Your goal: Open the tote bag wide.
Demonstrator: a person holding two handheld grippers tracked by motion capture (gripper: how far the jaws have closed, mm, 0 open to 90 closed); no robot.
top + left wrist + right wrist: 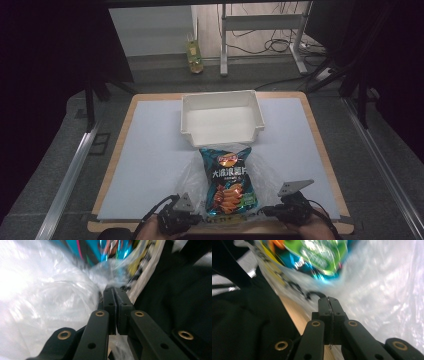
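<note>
A blue bag of crisps (229,180) lies inside a clear plastic bag (190,172) on the near middle of the pale mat. My left gripper (199,216) is at the plastic bag's near left corner. In the left gripper view its jaws (115,291) are pressed together with crumpled clear film (50,297) at their tips, and the crisps bag (105,250) is just beyond. My right gripper (266,211) is at the near right corner, jaws (329,299) together on a thin edge of the film (382,290), below the crisps bag (319,255).
An empty white bin (222,120) stands behind the crisps, open side up. The mat (150,150) covers a wooden table whose near edge (297,315) runs right by both grippers. A bottle (195,57) and desk legs stand on the floor beyond.
</note>
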